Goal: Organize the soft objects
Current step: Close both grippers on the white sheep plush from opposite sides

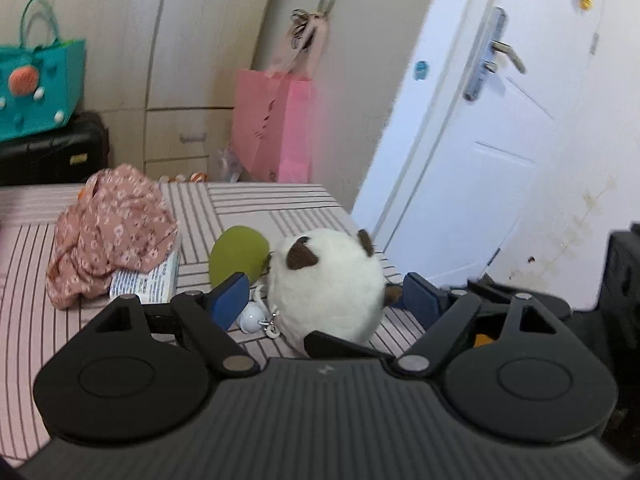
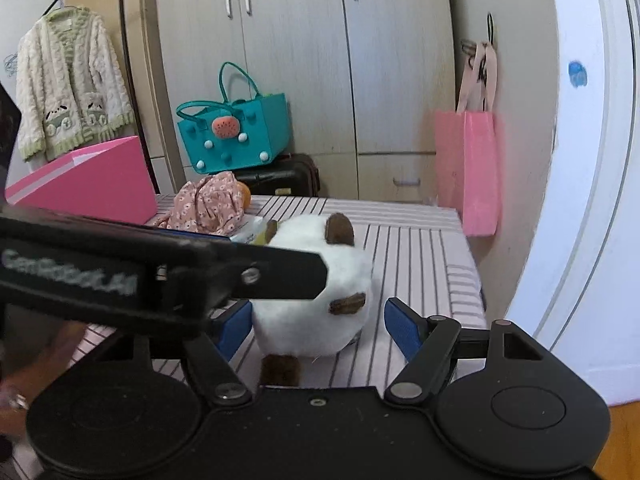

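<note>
A round white plush toy with brown ears [image 1: 326, 280] is sitting on the striped pink bedsheet [image 1: 256, 208], near its corner closest to the white door [image 1: 480, 140]. The left gripper [image 1: 324, 300] is standing wide, its blue pads flanking the toy without pressing. The right gripper [image 2: 320, 328] is likewise gaping, the toy [image 2: 312, 312] between its pads, untouched. Only the left view is showing a green plush [image 1: 240, 254] and a small white keychain [image 1: 252, 316] beside the toy. Only the right view is showing a pink box [image 2: 88, 180] at the sheet's far left edge. A floral pink cloth [image 1: 108, 228] is lying beyond.
</note>
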The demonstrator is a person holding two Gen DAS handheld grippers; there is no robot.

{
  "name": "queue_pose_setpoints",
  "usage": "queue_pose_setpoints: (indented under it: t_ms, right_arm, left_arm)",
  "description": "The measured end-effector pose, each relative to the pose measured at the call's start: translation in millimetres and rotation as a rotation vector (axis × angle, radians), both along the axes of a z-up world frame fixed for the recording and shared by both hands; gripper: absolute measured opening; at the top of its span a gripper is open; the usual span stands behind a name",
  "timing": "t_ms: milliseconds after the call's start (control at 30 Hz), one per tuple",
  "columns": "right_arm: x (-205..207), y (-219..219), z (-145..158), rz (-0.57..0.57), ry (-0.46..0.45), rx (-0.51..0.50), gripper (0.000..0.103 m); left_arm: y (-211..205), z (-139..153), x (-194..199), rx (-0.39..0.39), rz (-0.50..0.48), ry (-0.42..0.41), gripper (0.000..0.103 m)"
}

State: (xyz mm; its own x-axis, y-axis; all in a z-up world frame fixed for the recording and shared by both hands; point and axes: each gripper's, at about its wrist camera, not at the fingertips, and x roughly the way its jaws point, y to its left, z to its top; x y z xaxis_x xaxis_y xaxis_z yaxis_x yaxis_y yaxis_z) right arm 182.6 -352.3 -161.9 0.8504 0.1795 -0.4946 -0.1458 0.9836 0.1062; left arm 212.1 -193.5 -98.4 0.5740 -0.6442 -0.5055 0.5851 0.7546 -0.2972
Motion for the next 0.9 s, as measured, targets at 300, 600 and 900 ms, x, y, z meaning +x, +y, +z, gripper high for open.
queue_pose_setpoints:
  t_ms: [300, 600, 900]
  right_arm:
    - [-2, 4, -6, -0.007, 0.005, 0.029, 0.059]
    - [-20, 19, -5, -0.045, -0.029, -0.023, 0.056]
    - [-47, 32, 3, -0.116, -0.039, 0.026, 0.051]
  left_arm:
    - [-6, -17, -4, 0.020, 0.067, 0.038, 0.081]
    - [4, -20, -11, -0.091, 0.040, 0.071, 0.069]
    - [16, -20, -27, -0.091, 0.008, 0.101, 0.058]
